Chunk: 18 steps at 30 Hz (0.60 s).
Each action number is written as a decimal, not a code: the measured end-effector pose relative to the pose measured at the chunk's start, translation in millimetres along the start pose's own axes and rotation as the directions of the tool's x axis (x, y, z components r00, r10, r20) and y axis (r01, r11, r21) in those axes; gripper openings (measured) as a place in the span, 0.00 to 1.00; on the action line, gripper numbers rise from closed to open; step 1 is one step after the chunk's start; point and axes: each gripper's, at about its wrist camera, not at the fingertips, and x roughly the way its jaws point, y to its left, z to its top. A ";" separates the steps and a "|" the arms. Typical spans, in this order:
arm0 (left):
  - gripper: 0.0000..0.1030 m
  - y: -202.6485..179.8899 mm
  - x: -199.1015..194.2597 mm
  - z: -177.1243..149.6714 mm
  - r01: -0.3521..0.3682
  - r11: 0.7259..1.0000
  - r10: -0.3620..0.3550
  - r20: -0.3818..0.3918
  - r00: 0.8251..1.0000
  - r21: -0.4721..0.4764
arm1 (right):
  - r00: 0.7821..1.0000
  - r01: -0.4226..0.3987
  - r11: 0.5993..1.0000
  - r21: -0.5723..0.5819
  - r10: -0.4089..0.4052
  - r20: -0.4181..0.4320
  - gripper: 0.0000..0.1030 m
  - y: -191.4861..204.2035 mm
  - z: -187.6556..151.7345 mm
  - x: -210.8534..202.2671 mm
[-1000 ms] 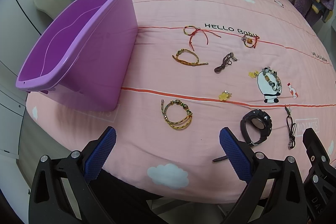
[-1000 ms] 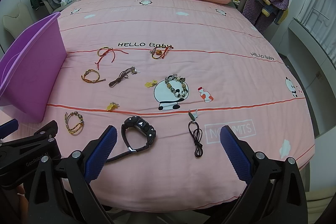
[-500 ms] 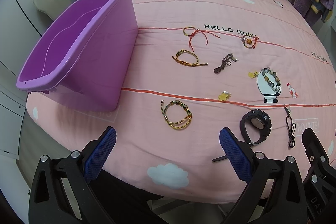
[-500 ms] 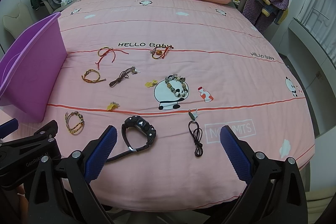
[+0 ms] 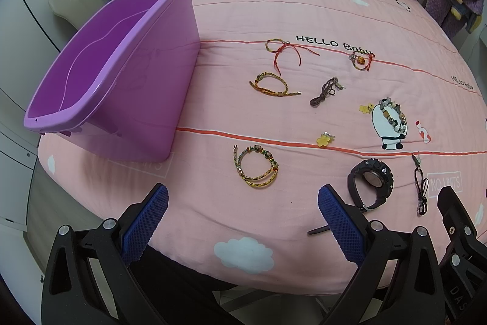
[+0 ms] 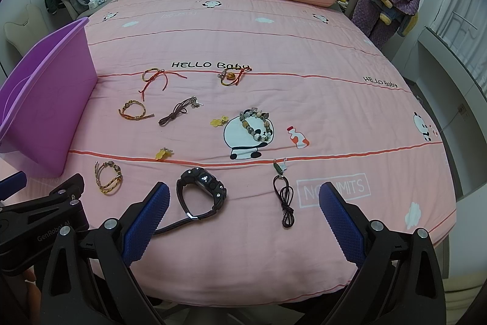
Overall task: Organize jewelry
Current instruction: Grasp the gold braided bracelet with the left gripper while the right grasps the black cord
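I hold my left hand-held gripper (image 5: 243,221) over the near edge of the bed (image 5: 319,20), its blue pads spread wide with nothing between them. My right hand-held gripper (image 6: 242,223) hangs just beside it, equally agape and empty. The jewelry lies scattered on the pink cover: a yellow braided bracelet (image 5: 257,168) nearest my left fingers, a black watch (image 6: 202,197) between my right fingers' line of sight, and a thin black cord necklace (image 6: 284,197) just right of it. Farther back lie a beaded bracelet (image 6: 255,125) on the panda print, a brown cord (image 6: 179,111), a red-string bracelet (image 6: 155,78) and two small yellow flower pieces, perhaps clips (image 6: 162,154). The purple bin (image 5: 100,75) stands on the bed's left side, empty as far as I can see.
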 end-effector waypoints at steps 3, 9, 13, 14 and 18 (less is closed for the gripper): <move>0.94 0.0 -0.1 -0.1 -0.001 1.000 0.001 0.000 1.000 0.000 | 1.000 0.000 1.000 0.000 0.000 0.001 0.91 -0.3 -0.2 -0.3; 0.94 0.4 0.9 -1.3 0.002 1.000 -0.002 -0.001 1.000 0.003 | 0.999 -0.038 0.999 0.013 0.038 0.002 0.91 -3.6 -2.6 -1.0; 0.94 5.3 6.6 -9.6 0.016 1.000 -0.016 0.001 1.000 0.001 | 0.996 -0.092 0.995 0.036 0.092 0.010 0.91 -15.6 -11.8 1.2; 0.94 6.0 8.9 -12.3 0.015 1.000 -0.015 -0.002 1.000 0.006 | 0.994 -0.105 0.994 0.044 0.105 0.007 0.91 -19.4 -14.7 2.4; 0.94 14.7 21.2 -25.5 0.014 1.000 -0.014 -0.030 0.999 0.002 | 0.991 -0.137 0.988 0.071 0.137 0.002 0.91 -36.4 -26.7 8.7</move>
